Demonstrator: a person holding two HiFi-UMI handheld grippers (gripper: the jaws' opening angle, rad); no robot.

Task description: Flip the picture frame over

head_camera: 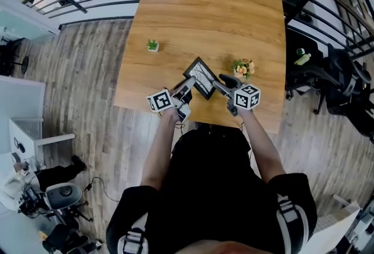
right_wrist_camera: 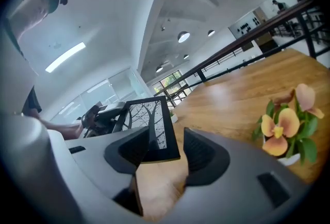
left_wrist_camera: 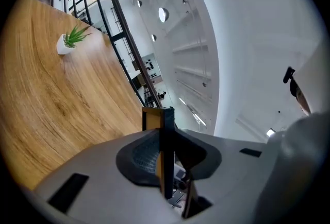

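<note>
Head view, frame: the picture frame [head_camera: 201,75] sits tilted near your edge of the table [head_camera: 175,13], between both tools. From here you cannot tell whether its lower edge touches the wood.
Head view, grippers: the left gripper [head_camera: 187,87] meets the frame's left side and the right gripper [head_camera: 221,87] its right side. The flower pot [head_camera: 243,68] stands just beside the right one, and the small green plant [head_camera: 152,45] is well apart.
Left gripper view, grip: only here do you see the picture frame [left_wrist_camera: 160,117] edge-on, with the left gripper [left_wrist_camera: 167,155] clamped on it and both pads pressing.
Left gripper view, advice: that clamp looks to be carrying the frame, so hold it firm and turn about this edge.
Right gripper view, grip: the right gripper [right_wrist_camera: 172,153] has its jaws apart. A corner of the picture frame [right_wrist_camera: 152,125] lies between them, with a gap at the pad on the flower side.
Right gripper view, extra: the printed tree faces this camera, so by my reading the flip is not finished.
Right gripper view, advice: draw this tool clear without nudging the corner, and mind the flowers [right_wrist_camera: 289,127] close by.
</note>
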